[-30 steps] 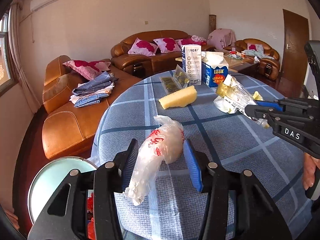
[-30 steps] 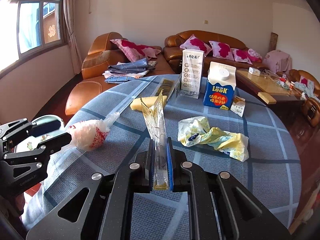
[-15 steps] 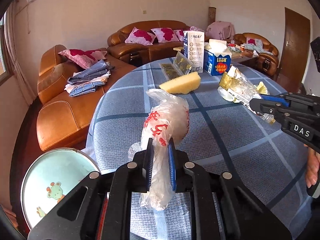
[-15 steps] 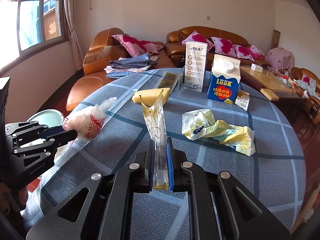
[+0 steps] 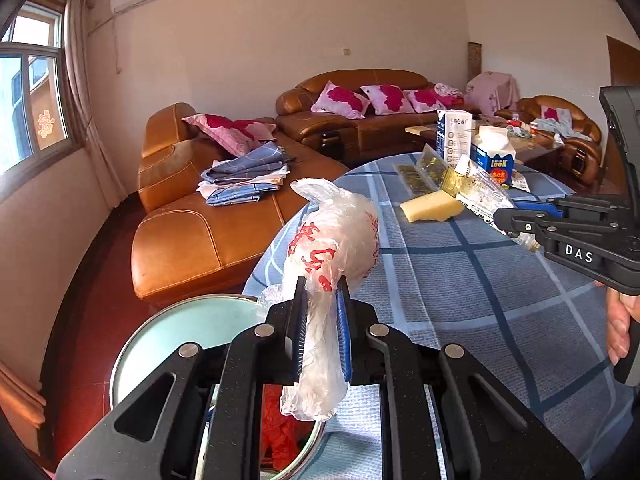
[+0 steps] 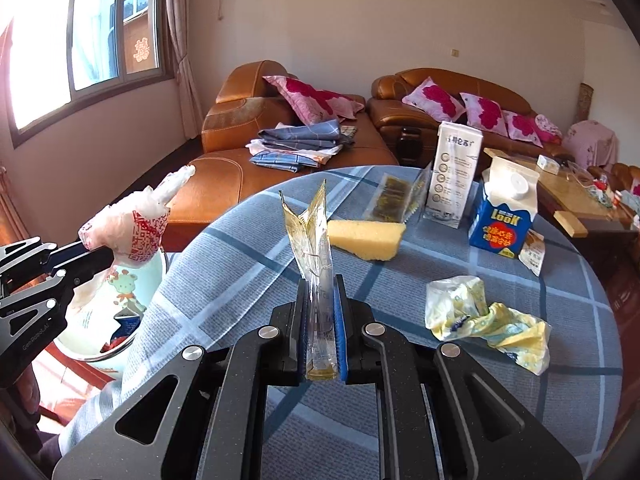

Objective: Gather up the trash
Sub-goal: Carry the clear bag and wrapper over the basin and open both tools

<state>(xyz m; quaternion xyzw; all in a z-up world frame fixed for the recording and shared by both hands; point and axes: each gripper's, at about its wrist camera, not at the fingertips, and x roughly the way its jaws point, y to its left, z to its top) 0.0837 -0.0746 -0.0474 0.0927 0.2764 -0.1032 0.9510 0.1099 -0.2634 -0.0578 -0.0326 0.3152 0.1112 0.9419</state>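
Plastic trash was in both tools. The left gripper (image 5: 322,332) had closed since a second earlier, when its jaws stood wide either side of the white plastic bag (image 5: 332,240) on the table; the blue pads now pinched the bag's crumpled neck, and the bag was off the cloth, carried past the edge of the round table (image 5: 500,300) toward the pale green trash bin (image 5: 176,328) on the floor beside it. The right gripper (image 6: 322,320) was unchanged in grip, nearly closed on the clear yellow-stained wrapper (image 6: 312,240), which stood upright between its pads above the table.

Judgement: two pieces were secured and the bag was close to disposal; the wrapper had yet to cross the table toward the bin.

Relative to the table: a crumpled yellow-and-white wrapper (image 6: 488,320) lay on it, right of the right gripper, not yet collected. A yellow sponge (image 6: 366,238) lay toward the far side, with a flat sachet strip (image 6: 390,196), a tall white carton (image 6: 454,172), a blue milk carton (image 6: 504,216) and a small packet (image 6: 534,254) beyond. A leather sofa (image 5: 192,236) stood behind the table, well clear.

Nothing blocked the drop; red waste already showed in the bin. The table's rim partly overhung it in the left view.
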